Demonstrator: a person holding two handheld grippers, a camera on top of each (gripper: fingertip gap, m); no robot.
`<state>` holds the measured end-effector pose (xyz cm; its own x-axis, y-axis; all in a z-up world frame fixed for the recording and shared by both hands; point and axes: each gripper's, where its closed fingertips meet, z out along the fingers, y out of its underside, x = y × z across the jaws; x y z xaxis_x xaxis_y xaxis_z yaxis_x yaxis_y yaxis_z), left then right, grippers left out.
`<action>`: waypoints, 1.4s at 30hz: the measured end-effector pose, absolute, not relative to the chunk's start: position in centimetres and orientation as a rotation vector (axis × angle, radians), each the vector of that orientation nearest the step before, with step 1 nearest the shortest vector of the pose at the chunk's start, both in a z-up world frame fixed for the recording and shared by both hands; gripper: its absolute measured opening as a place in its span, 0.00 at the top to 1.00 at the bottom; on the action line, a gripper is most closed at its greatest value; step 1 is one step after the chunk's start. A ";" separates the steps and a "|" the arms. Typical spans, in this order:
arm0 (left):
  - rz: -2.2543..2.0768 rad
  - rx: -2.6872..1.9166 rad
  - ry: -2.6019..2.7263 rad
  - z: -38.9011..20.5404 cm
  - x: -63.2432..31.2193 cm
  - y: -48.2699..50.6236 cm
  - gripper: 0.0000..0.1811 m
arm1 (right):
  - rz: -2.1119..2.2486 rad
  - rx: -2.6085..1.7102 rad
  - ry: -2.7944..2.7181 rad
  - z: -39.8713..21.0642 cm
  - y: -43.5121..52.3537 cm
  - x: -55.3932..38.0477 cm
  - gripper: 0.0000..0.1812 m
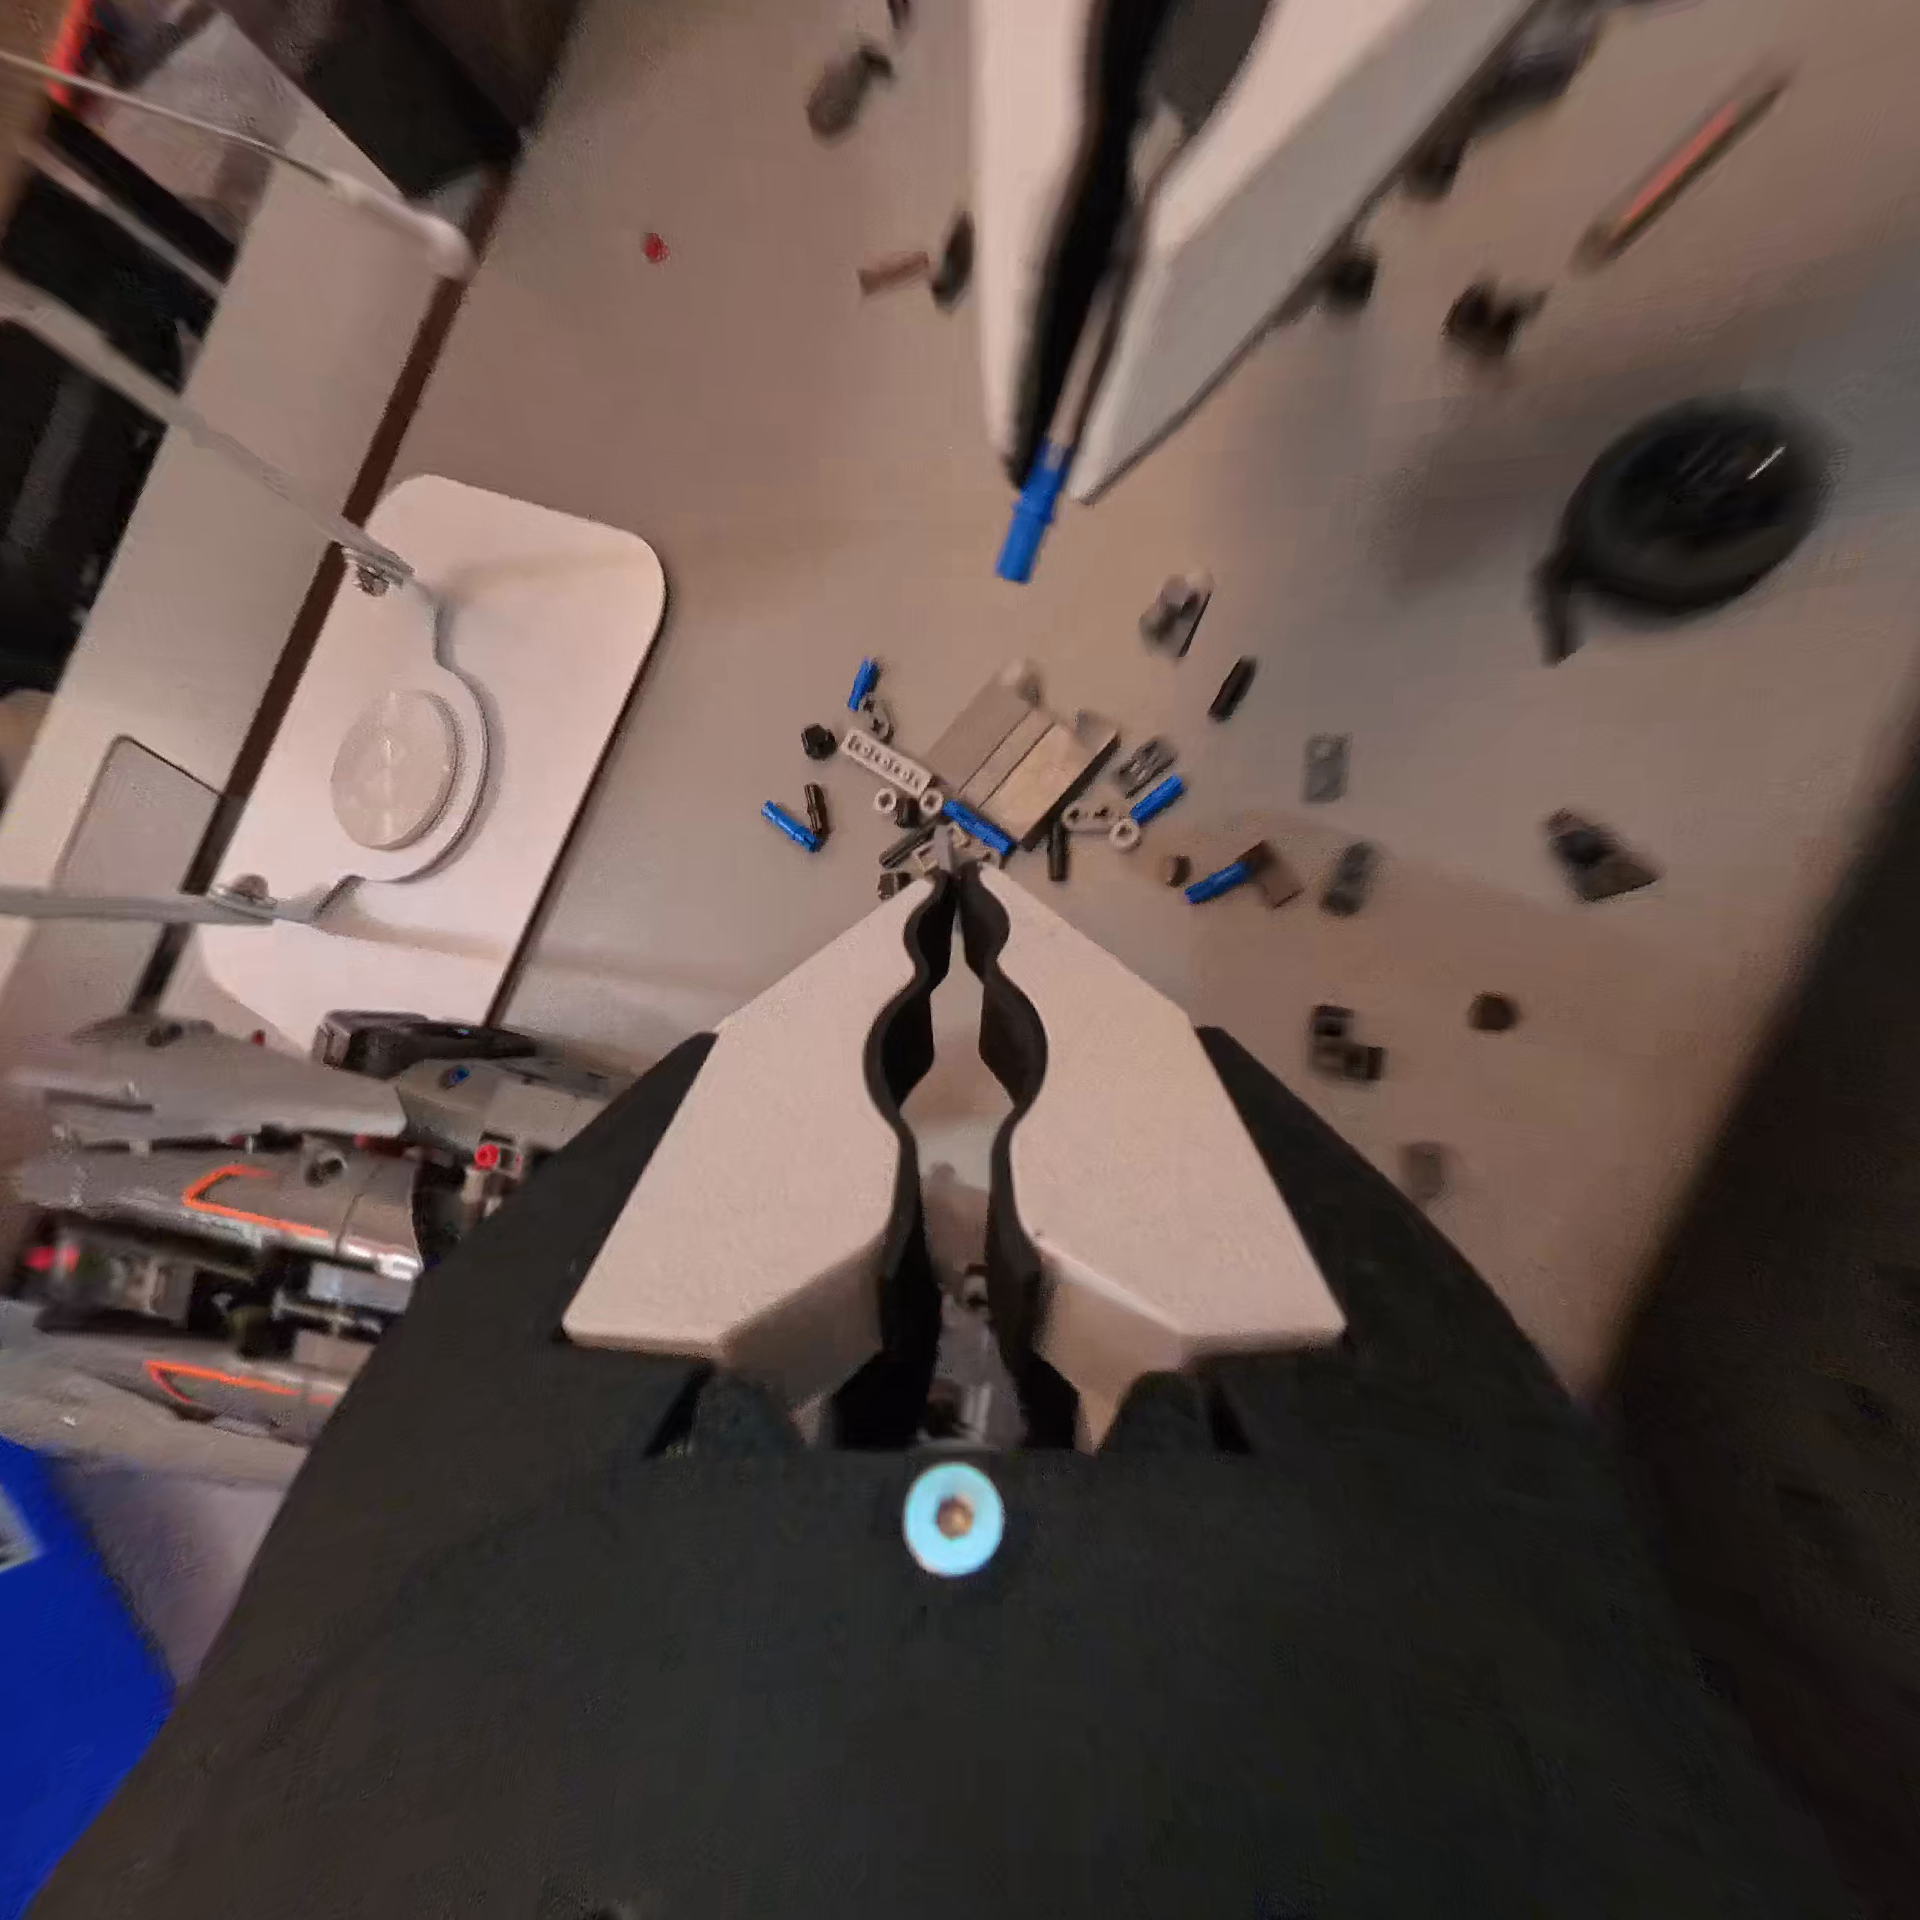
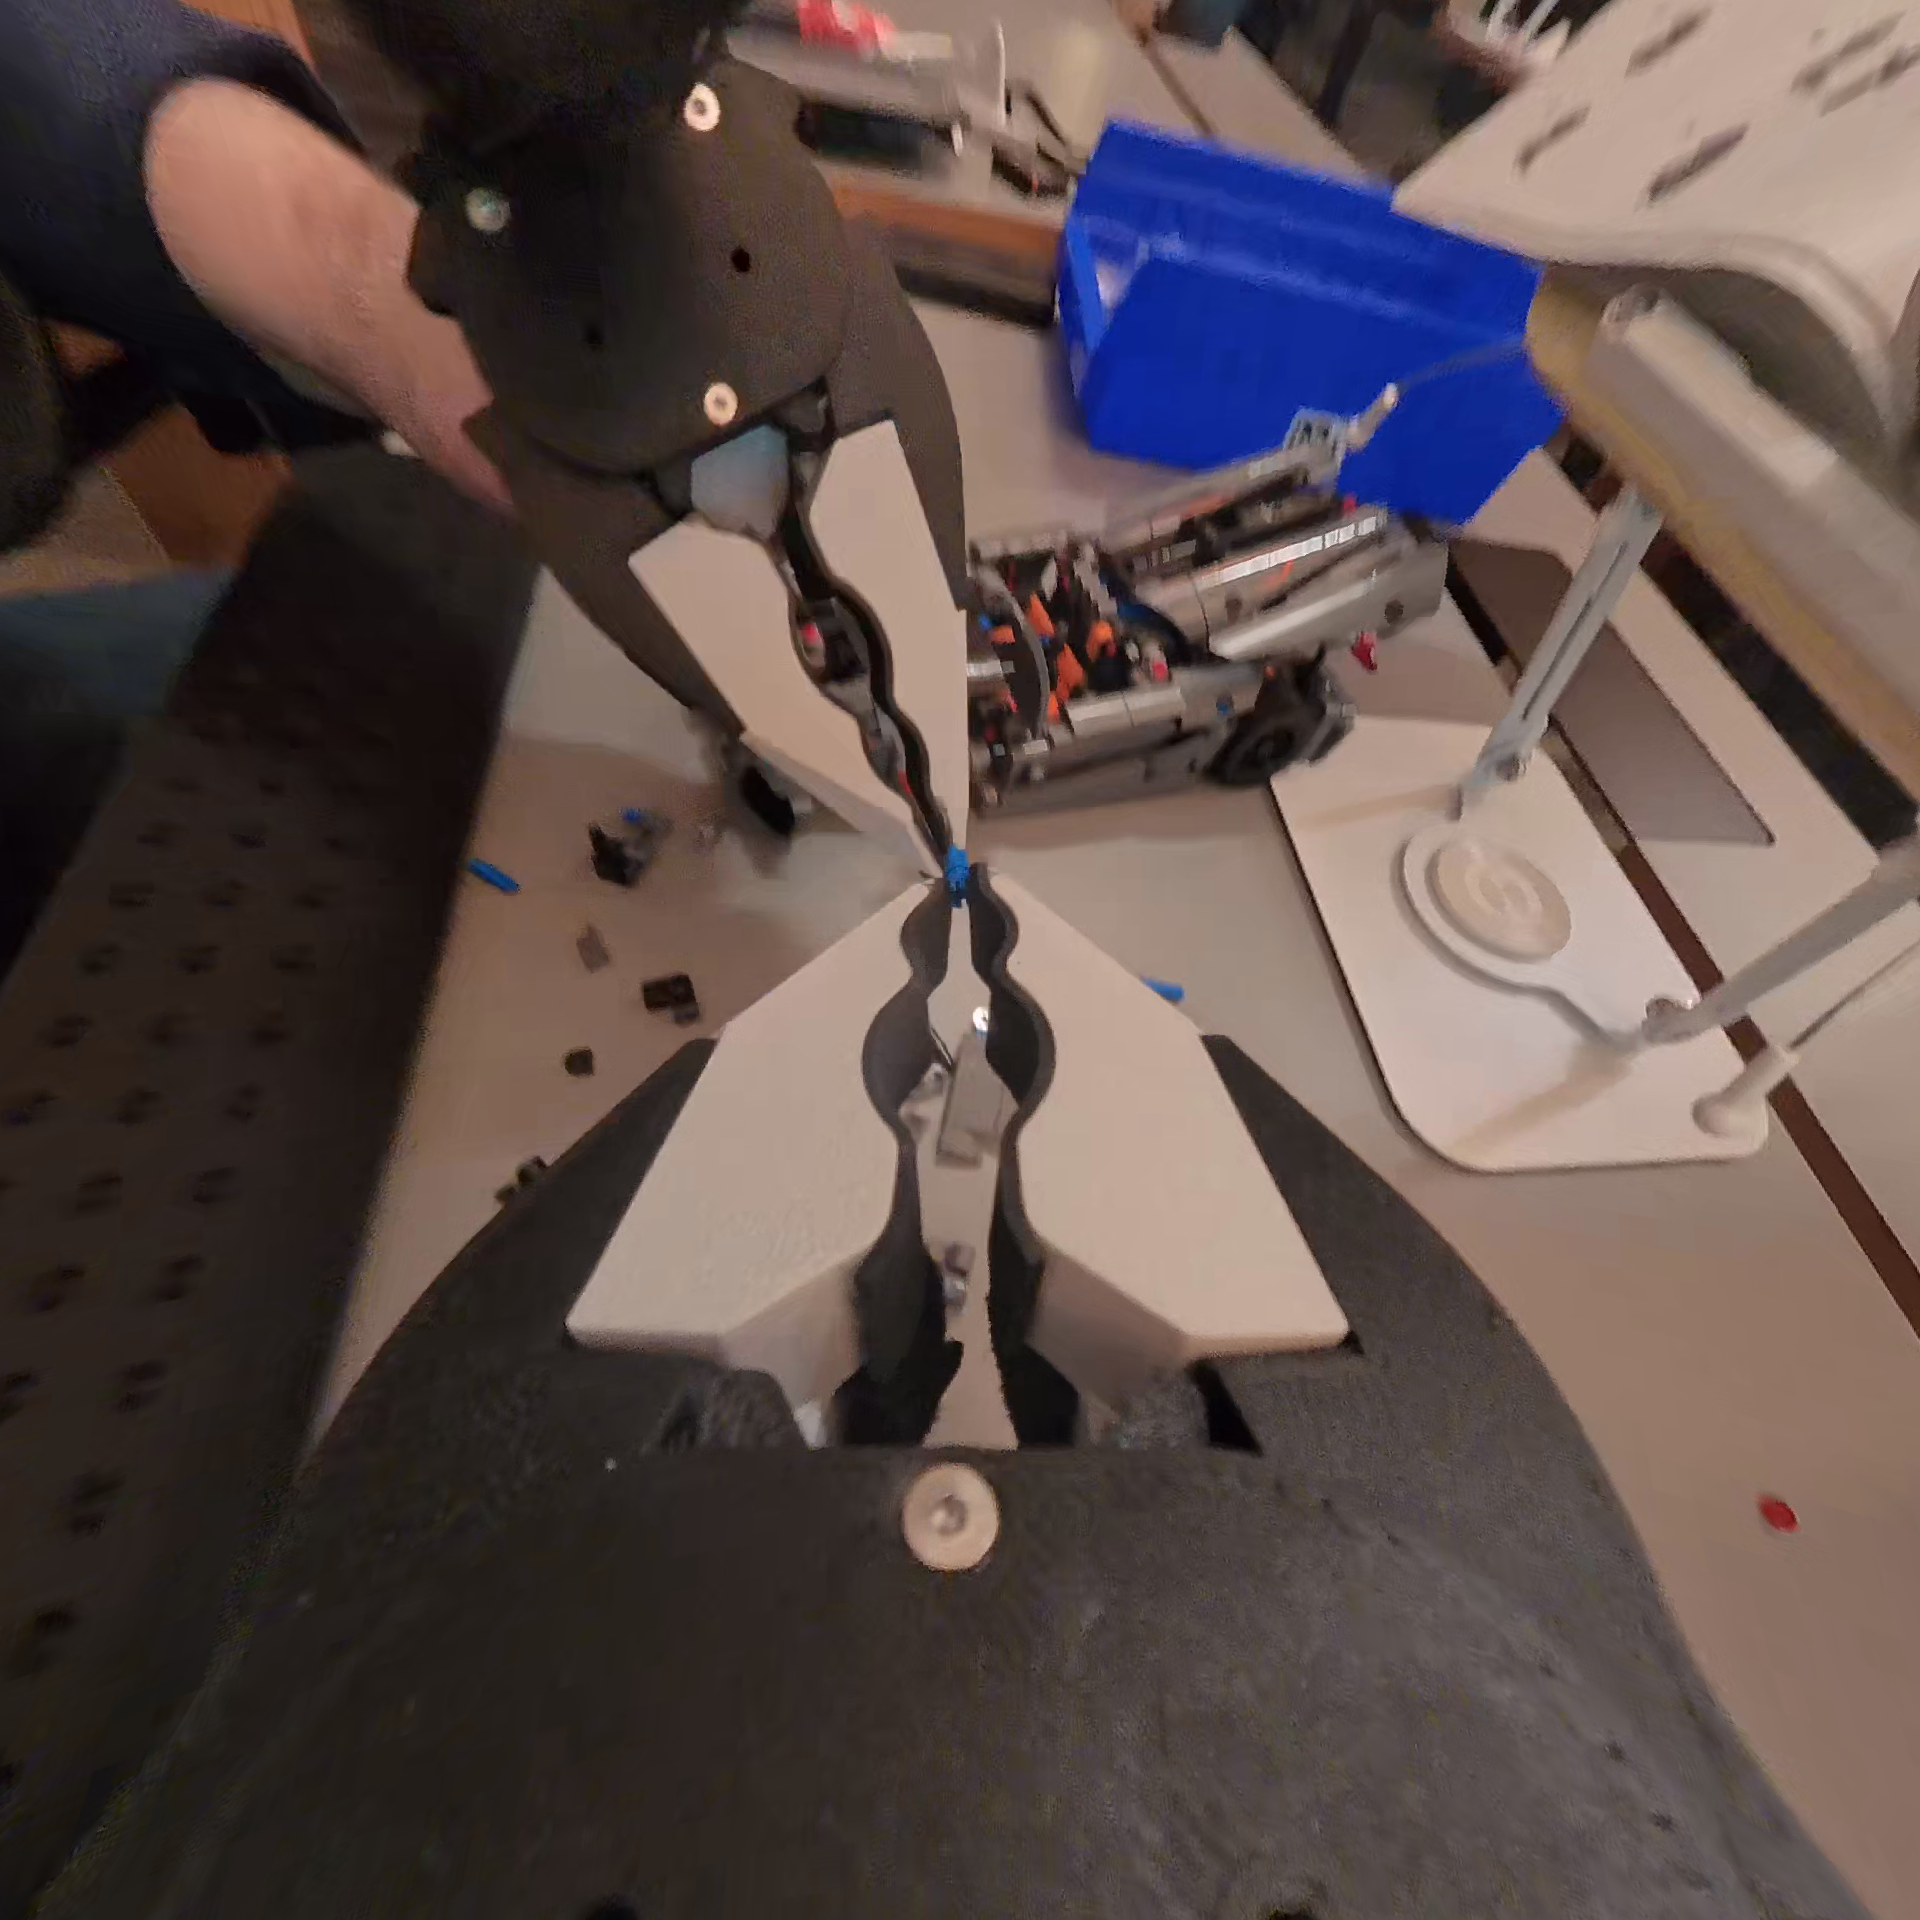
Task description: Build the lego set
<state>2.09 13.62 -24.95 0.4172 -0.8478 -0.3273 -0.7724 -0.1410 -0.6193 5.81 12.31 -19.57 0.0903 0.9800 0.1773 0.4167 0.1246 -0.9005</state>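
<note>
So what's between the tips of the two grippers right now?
A small blue pin, pinched at the tips where right gripper meets left gripper; the right wrist view shows it.

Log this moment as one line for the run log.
right gripper: shut on blue pin | left gripper: shut, tips over loose pieces | lego model: on table, untouched

Setting: a lab or workshop bench, indoors.
Bench (image 2: 1195, 1299): pale grey top, a dark seam running along its right side.
Perforated board (image 2: 156, 1039): black, gridded with holes, lying along the bench's left edge.
Stand base (image 2: 1382, 1018): white plate with thin metal struts, near the right edge.
Parts bin (image 2: 1278, 312): blue plastic, toward the far edge.
Loose parts (image 1: 997, 790): small pins and bricks scattered mid-bench.
Half-built model (image 2: 1174, 675): grey, beside the bin.
</note>
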 end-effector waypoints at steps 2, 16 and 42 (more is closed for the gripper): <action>-0.355 -1.914 1.272 -22.3 1.8 12.1 1.00 | 0.849 -1.372 -1.446 -17.9 11.2 5.1 0.99; -1.358 -1.507 0.922 -12.4 -1.5 6.3 1.00 | 1.243 -1.072 -1.315 -12.9 6.0 0.2 0.99; -1.460 -1.535 0.936 -13.3 -0.9 5.9 1.00 | 1.140 -1.095 -1.352 -13.5 6.4 0.8 0.99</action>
<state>-0.94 5.86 -13.29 0.0590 -0.9127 0.4043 0.0141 -0.4042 -0.9146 0.80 6.37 -13.46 -0.0750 0.9876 0.1383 0.0303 0.1409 -0.9896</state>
